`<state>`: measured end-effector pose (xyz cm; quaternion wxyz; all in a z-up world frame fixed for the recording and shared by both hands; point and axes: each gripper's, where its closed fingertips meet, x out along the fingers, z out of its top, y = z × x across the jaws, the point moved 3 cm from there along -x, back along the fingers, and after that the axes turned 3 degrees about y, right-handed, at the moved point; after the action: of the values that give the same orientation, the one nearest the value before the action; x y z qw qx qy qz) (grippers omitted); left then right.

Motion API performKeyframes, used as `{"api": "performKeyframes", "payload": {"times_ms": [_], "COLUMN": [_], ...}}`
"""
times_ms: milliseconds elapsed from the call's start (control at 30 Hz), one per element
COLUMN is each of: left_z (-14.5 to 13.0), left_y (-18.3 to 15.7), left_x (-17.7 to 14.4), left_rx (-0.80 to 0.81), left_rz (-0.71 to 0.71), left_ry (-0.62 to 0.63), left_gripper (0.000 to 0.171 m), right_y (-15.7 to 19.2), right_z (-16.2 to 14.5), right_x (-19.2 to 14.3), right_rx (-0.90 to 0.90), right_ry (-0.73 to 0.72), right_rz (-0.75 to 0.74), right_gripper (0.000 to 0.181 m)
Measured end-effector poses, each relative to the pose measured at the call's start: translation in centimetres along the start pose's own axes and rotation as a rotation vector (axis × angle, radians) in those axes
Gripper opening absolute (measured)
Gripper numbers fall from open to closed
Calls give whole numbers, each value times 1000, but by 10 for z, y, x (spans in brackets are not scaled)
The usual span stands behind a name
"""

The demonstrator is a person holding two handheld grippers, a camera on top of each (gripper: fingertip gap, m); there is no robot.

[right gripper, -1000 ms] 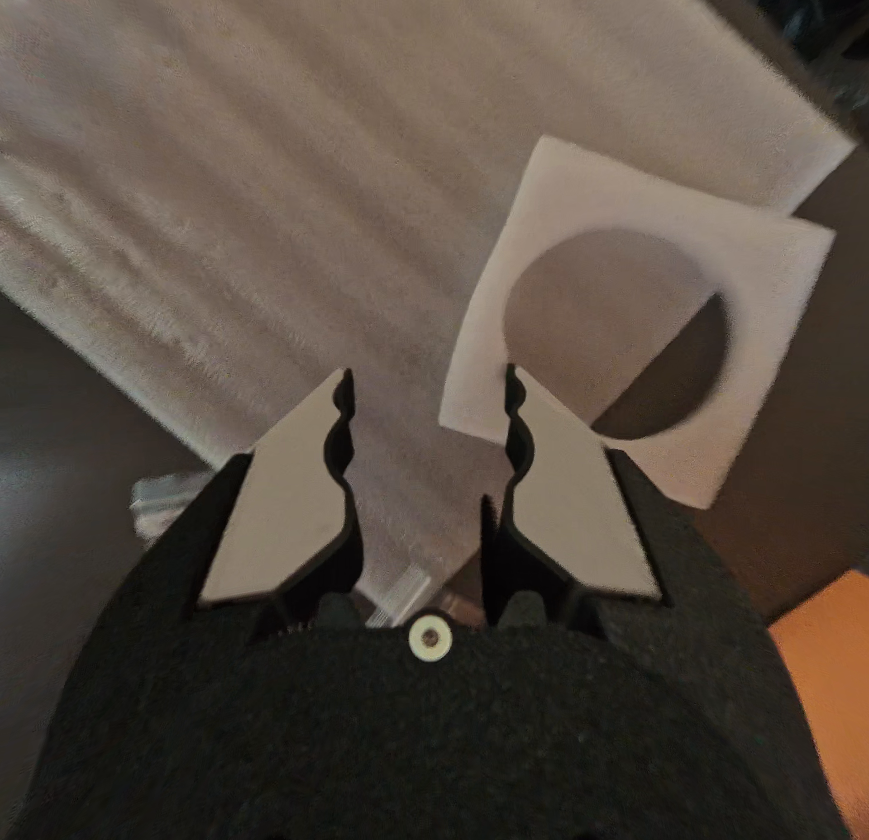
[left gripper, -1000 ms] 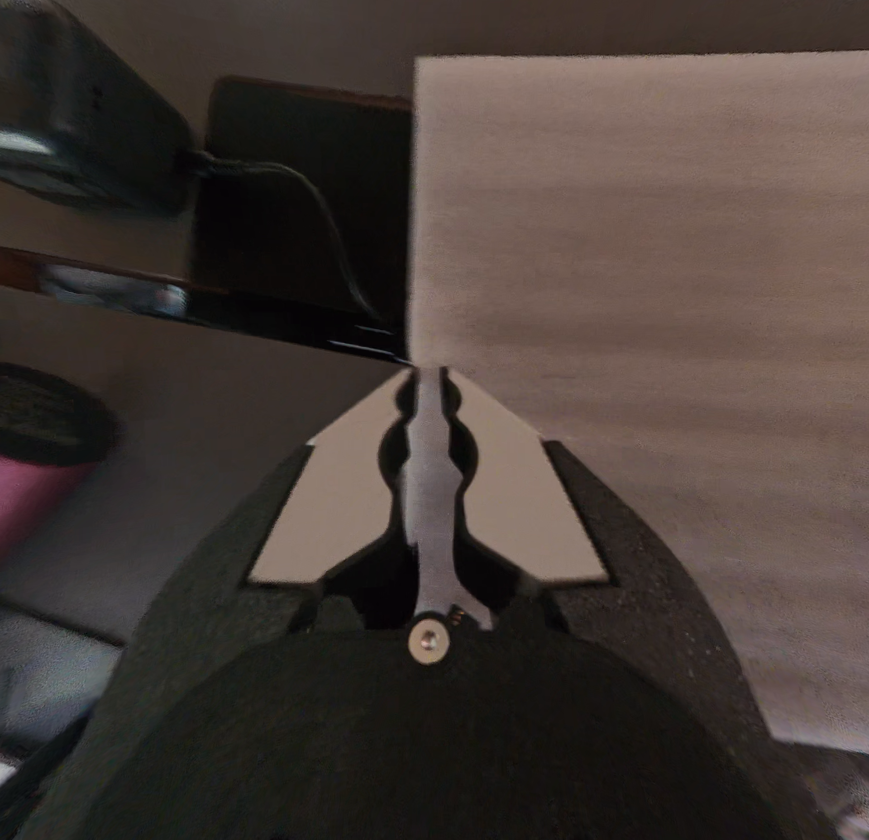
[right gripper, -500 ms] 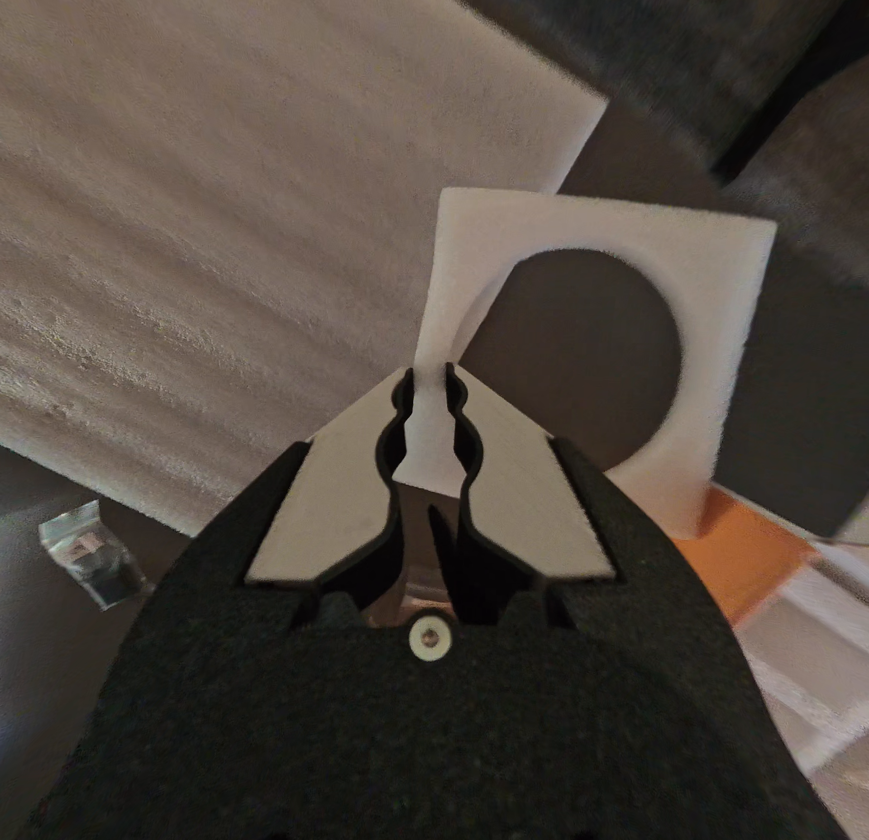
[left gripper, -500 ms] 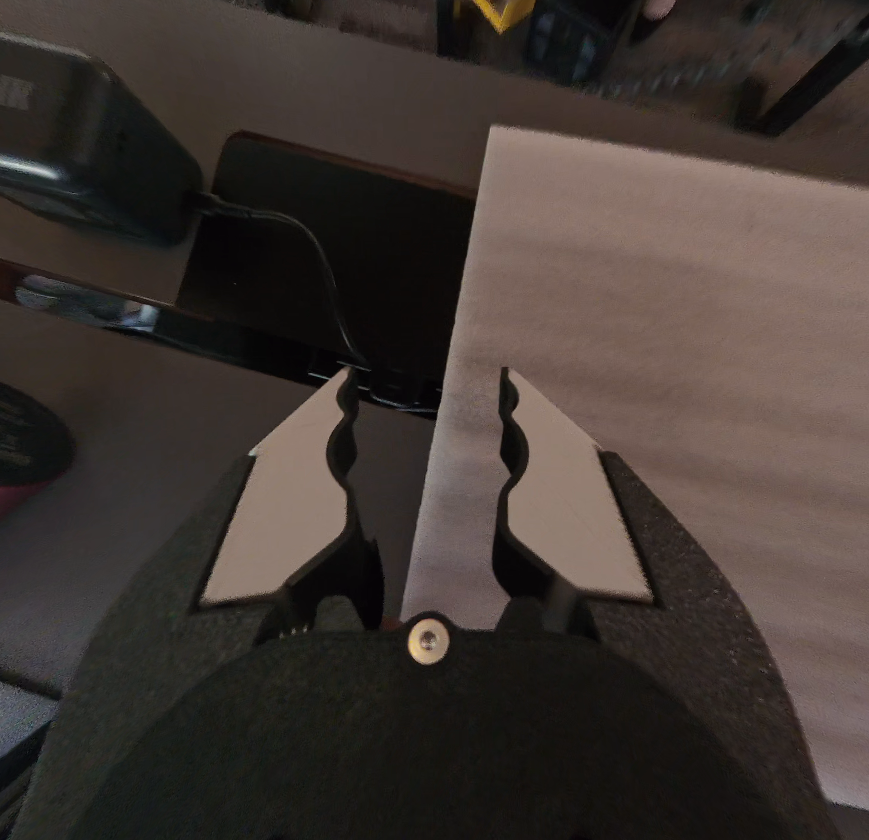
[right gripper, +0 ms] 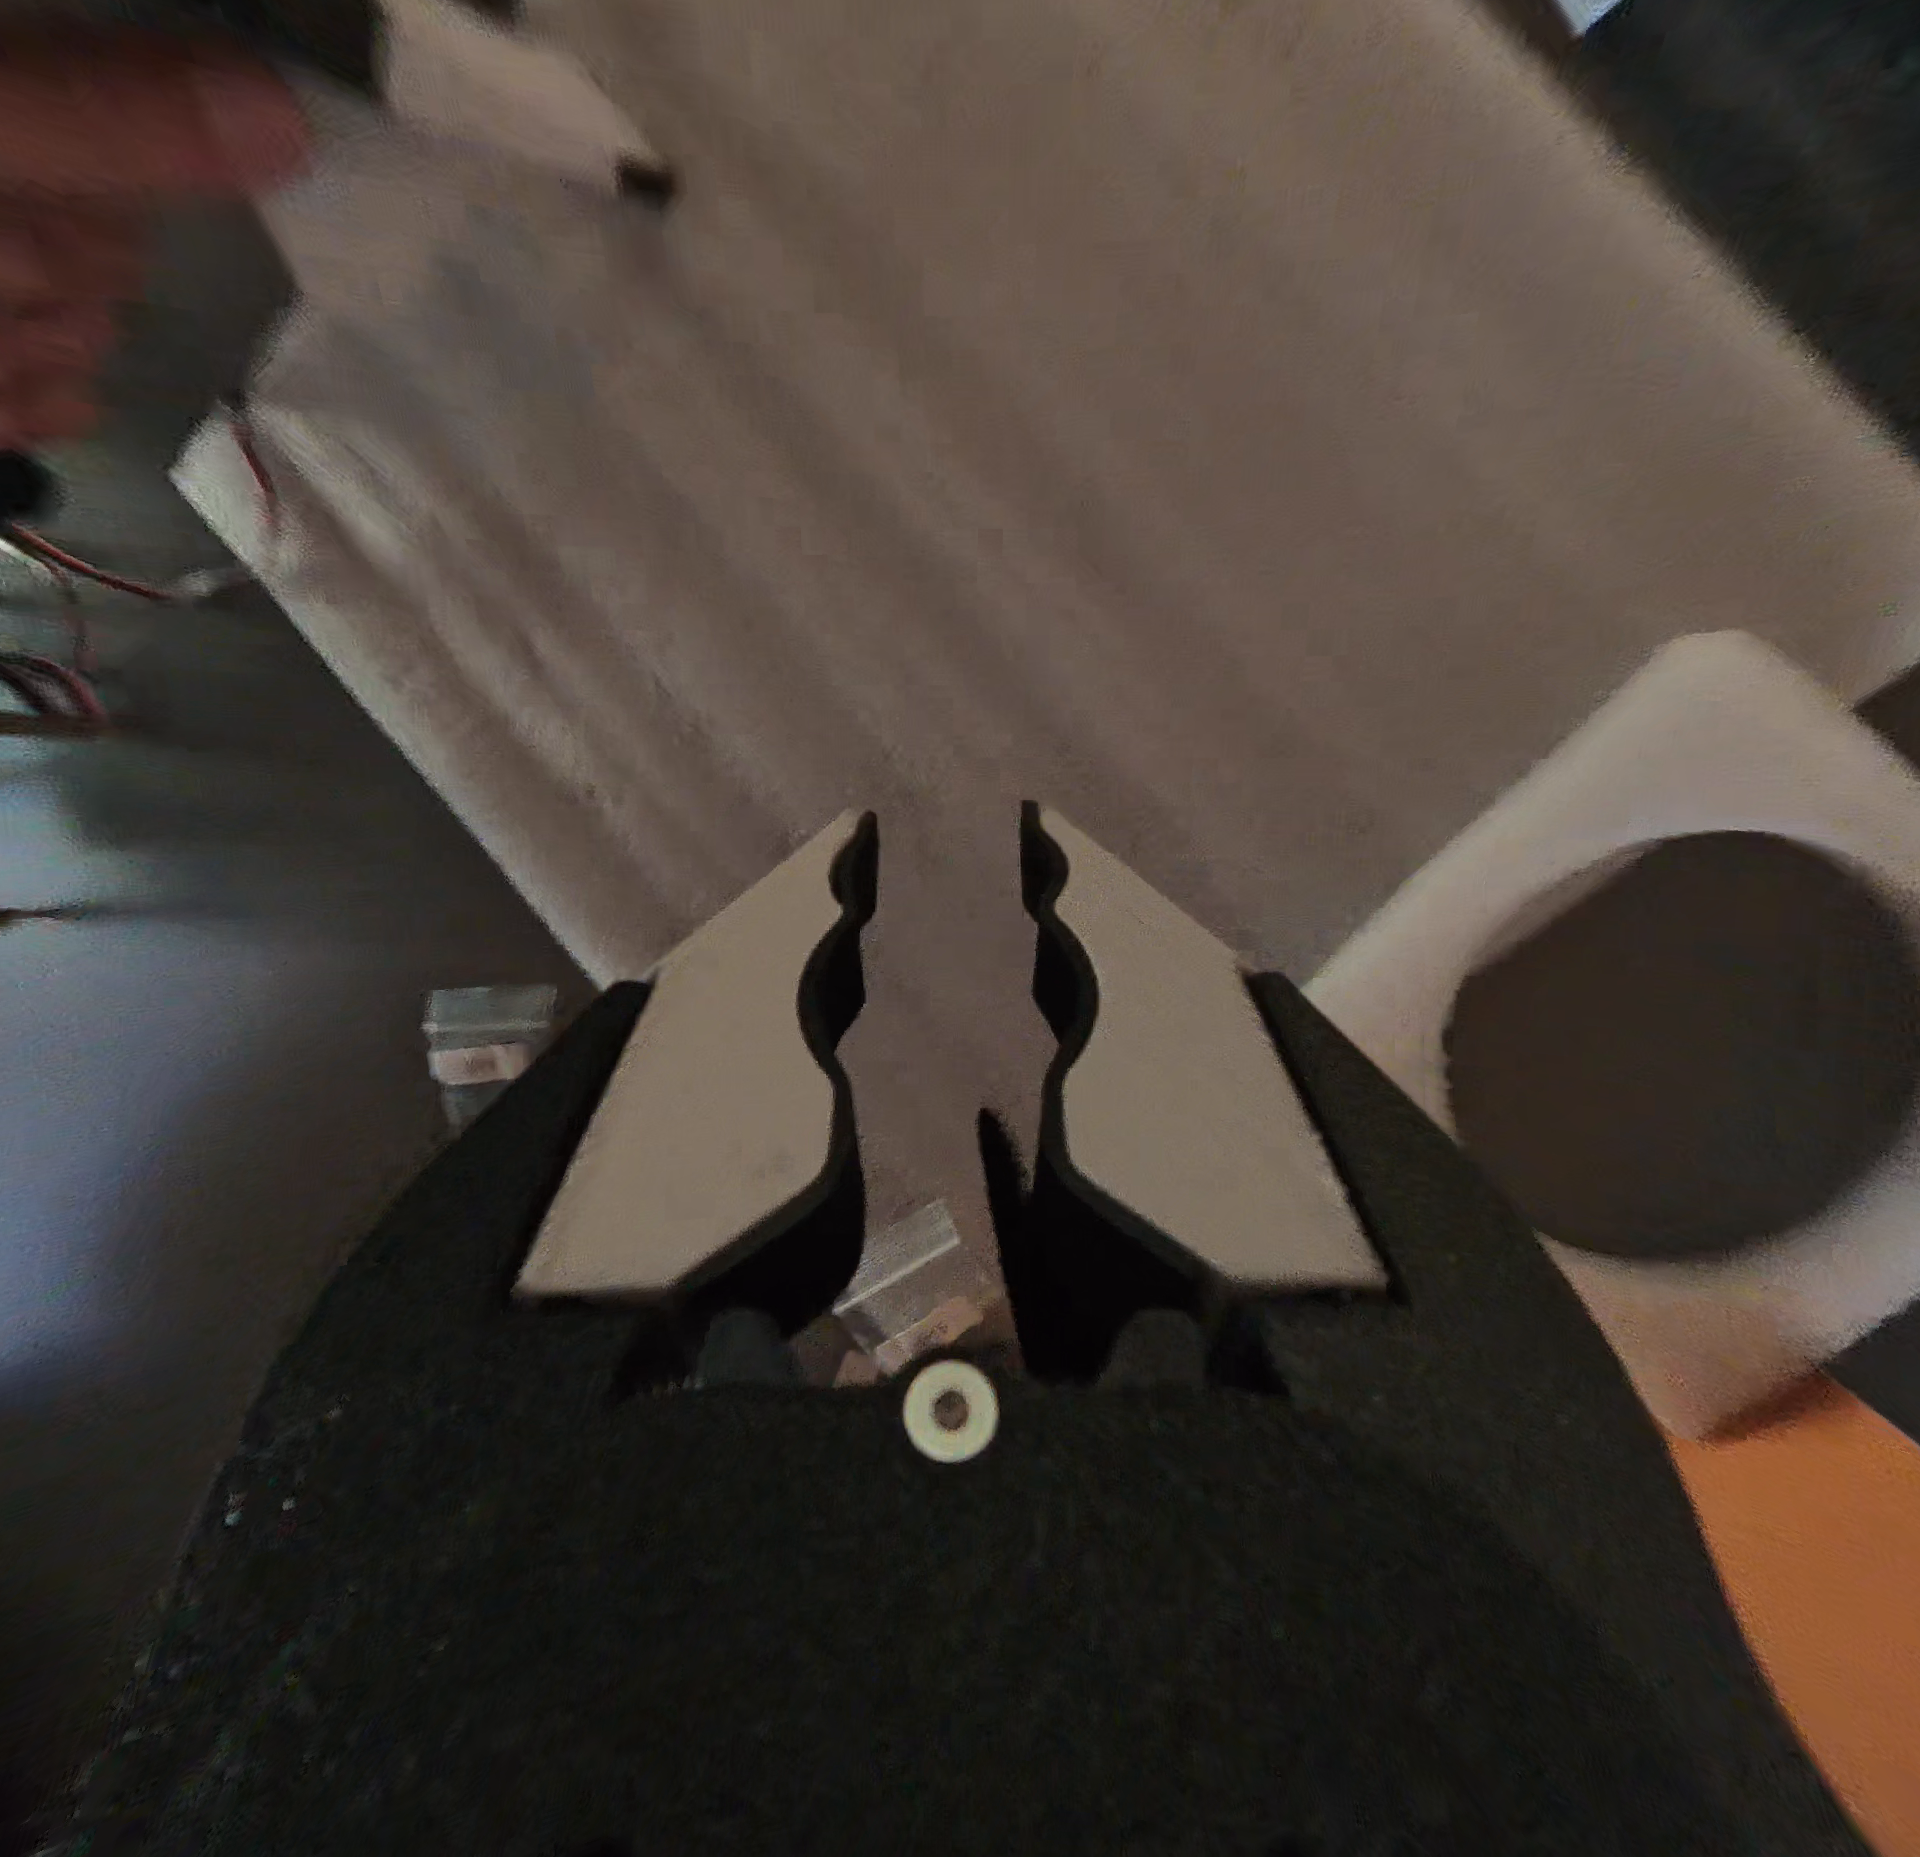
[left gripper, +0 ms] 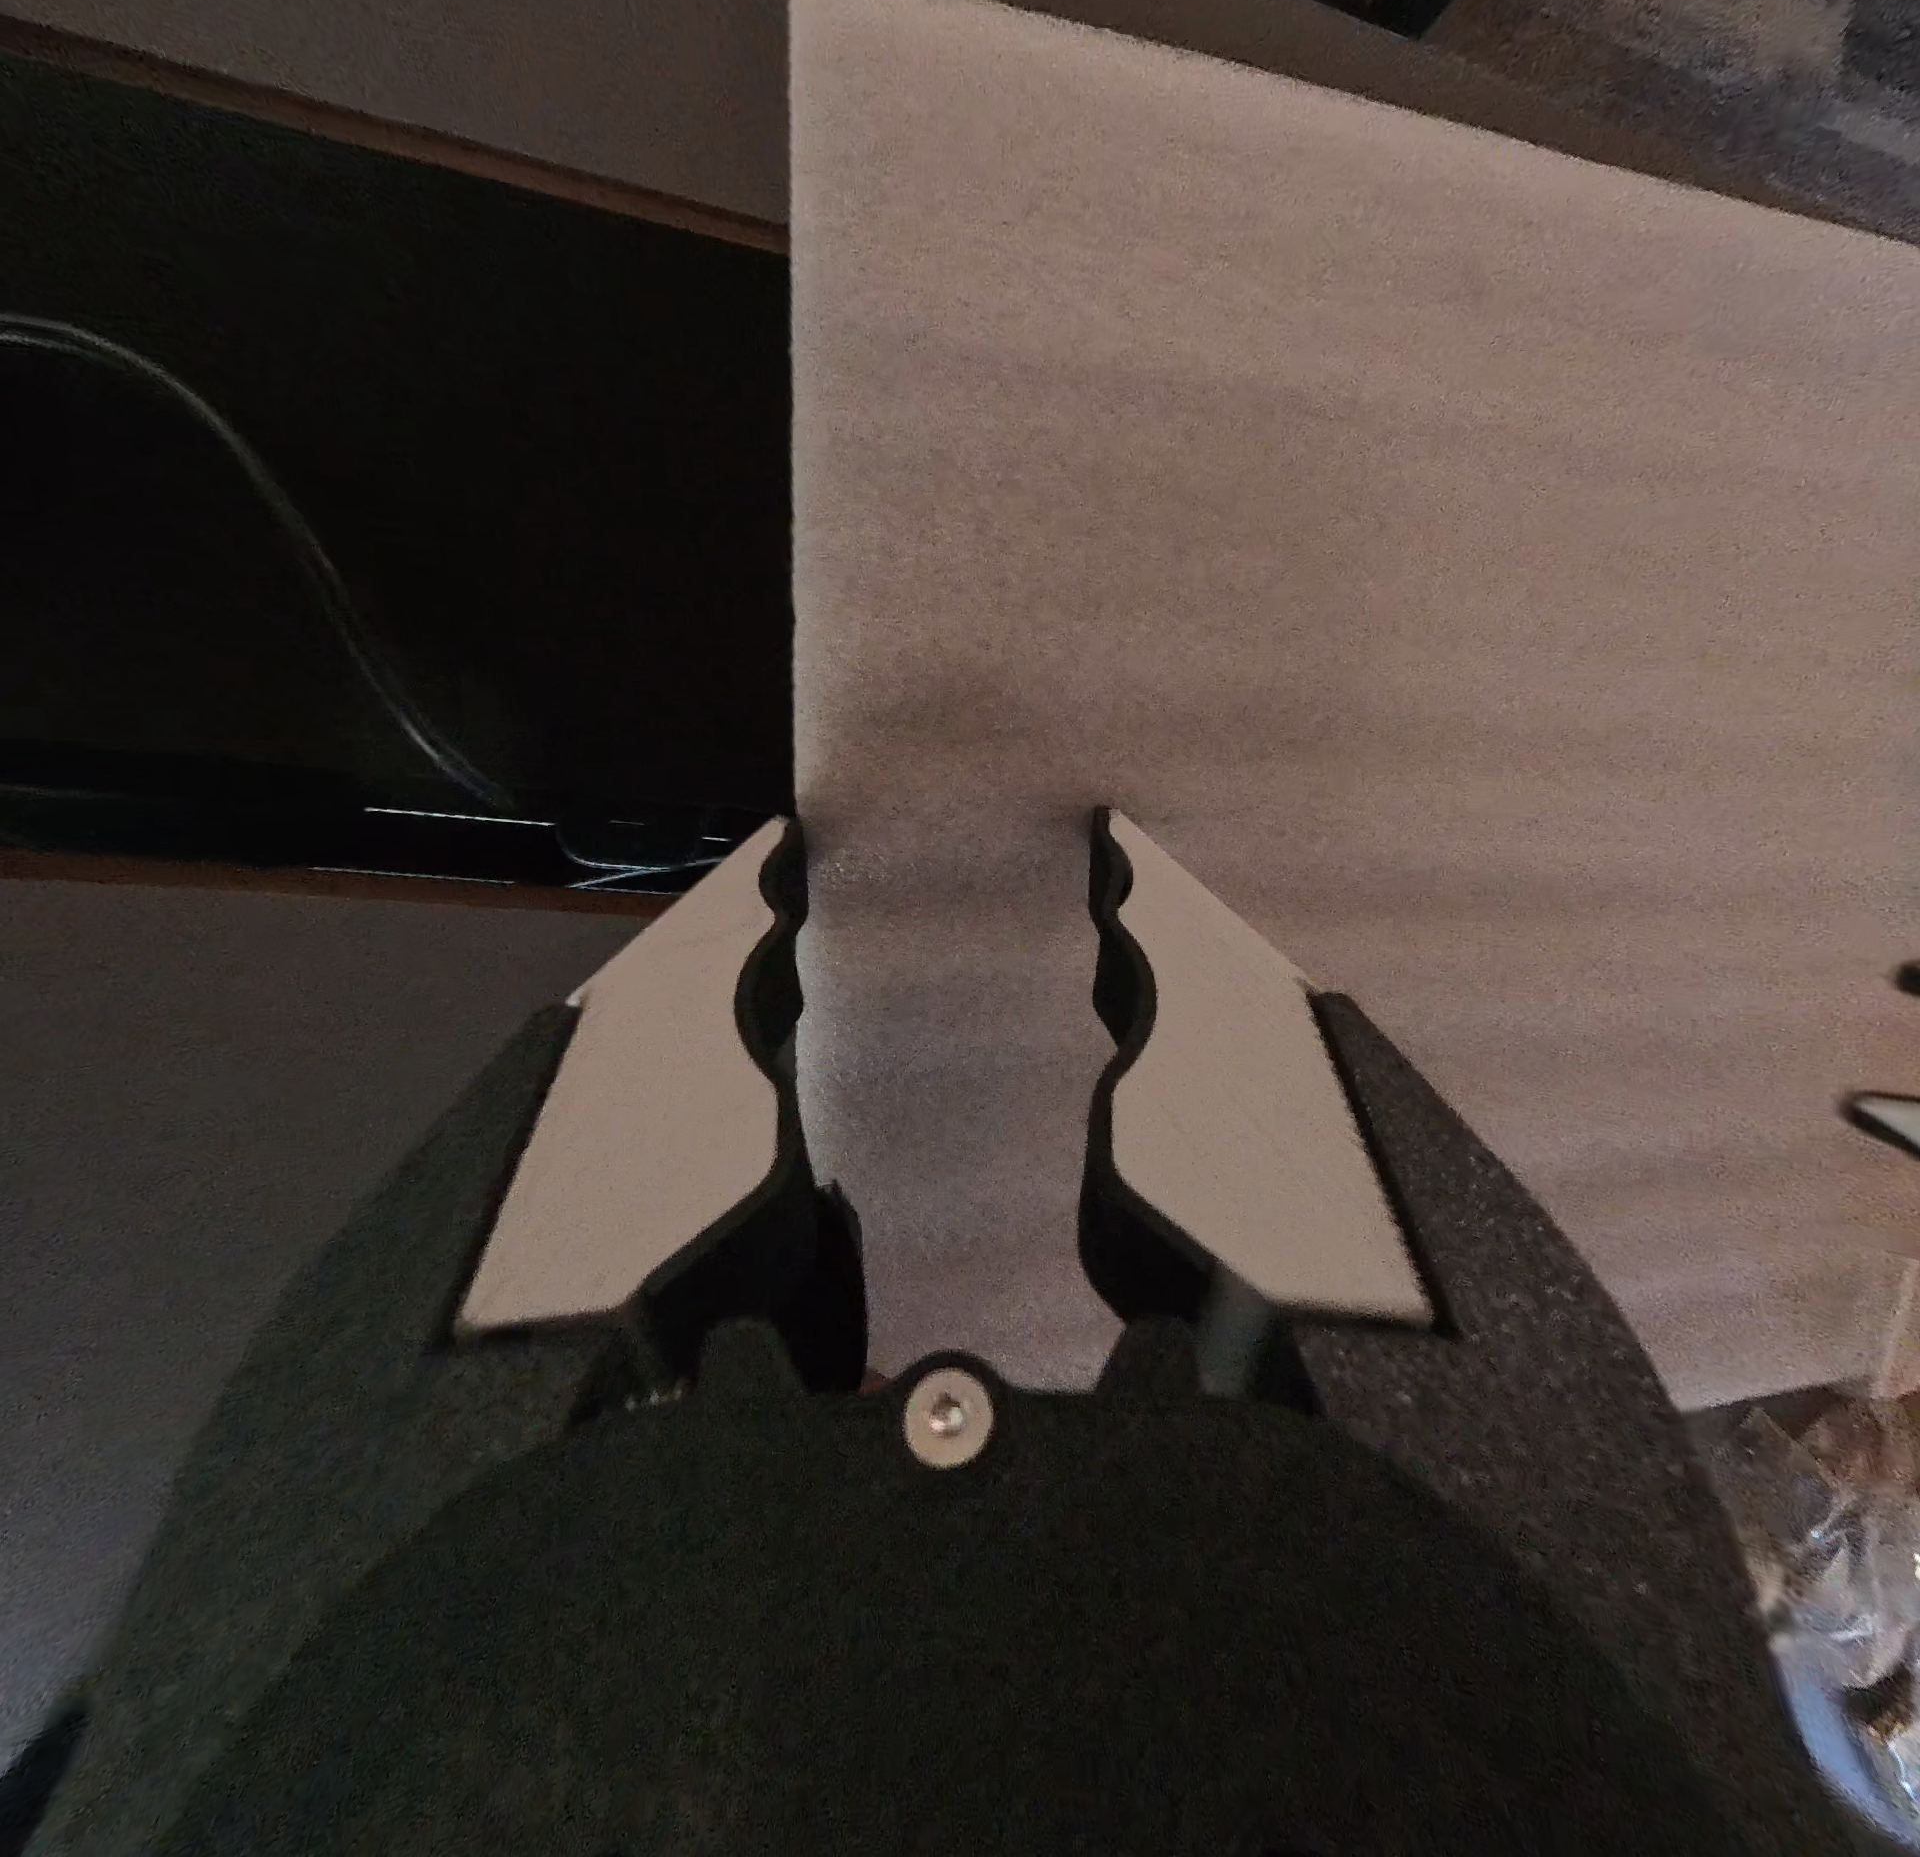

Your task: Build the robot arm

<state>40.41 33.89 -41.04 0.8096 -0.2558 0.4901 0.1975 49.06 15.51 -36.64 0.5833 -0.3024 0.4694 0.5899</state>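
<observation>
Foam dominates both views: one large white foam sheet (left gripper: 1299, 581), lying flat on the dark table (left gripper: 208, 1080), serves as the landmark, its left edge running between the spread fingers of the left gripper (left gripper: 945, 841), whose jaws stand wide apart and grip nothing. One smaller square foam piece with a round hole (right gripper: 1558, 934) lies at the sheet's right edge beside the right gripper (right gripper: 948, 820), whose jaws are parted by a narrow gap with nothing held, over the sheet's near edge. Smallest, two clear plastic bags (right gripper: 483, 1038) sit just off that near edge, and one black cable (left gripper: 301, 581) curves left of the sheet.
</observation>
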Motion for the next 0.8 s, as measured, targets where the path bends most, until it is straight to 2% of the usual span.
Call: {"api": "performKeyframes", "payload": {"times_ms": [67, 133, 233, 367, 633, 733, 800], "left_z": [-2, -4, -3, 7, 15, 24, 29], "left_y": [-4, -7, -8, -22, -60, -80, -86], "left_x": [1, 0, -2, -17, -47, -71, -90], "left_rx": [-25, -31, -75, -137, 155, 299, 381], "left_rz": [-64, -89, -96, -189, -125, -3, 116], "left_ry": [13, 15, -8, -95, -116, -166, -182], "left_gripper": [53, 52, 52, 45, 11, 9, 9], "right_y": [-3, -4, -4, -5, -5, -3, 2], "right_z": [-8, -8, -6, -7, -7, -6, -3], "right_x": [21, 35, 36, 37, 37, 35, 18], "right_rx": [-8, 7, 38, 85, 101, 95, 89], "right_ry": [56, 46, 19, 4, -31, -66, -122], "right_rz": [-36, -39, -9, 47, 37, 45, 82], "right_gripper": [17, 9, 8, 8, 8, 8, 6]}}
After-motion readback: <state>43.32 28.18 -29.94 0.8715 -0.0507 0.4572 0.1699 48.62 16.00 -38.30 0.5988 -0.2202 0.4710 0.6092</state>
